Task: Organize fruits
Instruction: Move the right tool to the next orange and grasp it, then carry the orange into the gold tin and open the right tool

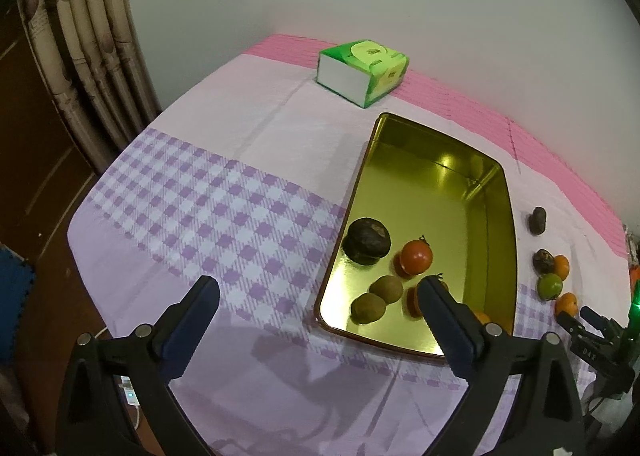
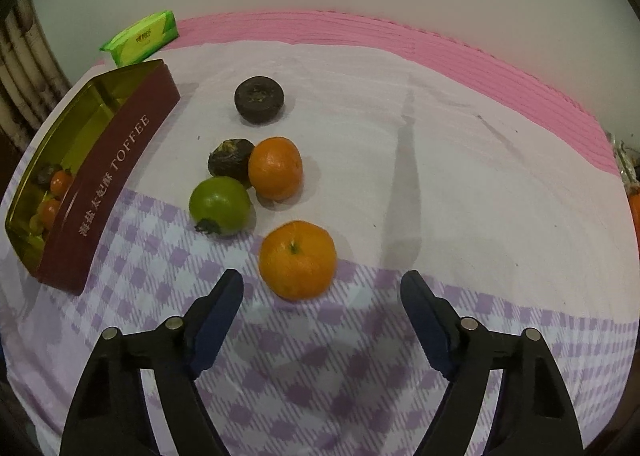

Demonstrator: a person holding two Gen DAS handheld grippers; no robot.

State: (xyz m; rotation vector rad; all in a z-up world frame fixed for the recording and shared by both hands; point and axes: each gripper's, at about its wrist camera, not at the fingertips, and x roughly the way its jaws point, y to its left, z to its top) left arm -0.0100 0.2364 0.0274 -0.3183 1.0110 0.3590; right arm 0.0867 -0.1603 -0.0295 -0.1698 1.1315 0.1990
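A gold-lined toffee tin lies open on the cloth. It holds a dark fruit, a red tomato, two kiwis and more orange fruit behind my finger. My left gripper is open and empty, hovering at the tin's near left corner. My right gripper is open and empty, just in front of an orange. Beyond the orange lie a green fruit, a second orange, a dark wrinkled fruit and a dark round fruit.
A green tissue pack lies at the back near the wall. A curtain hangs left of the table. The table's left edge drops to the floor. The right gripper shows in the left wrist view.
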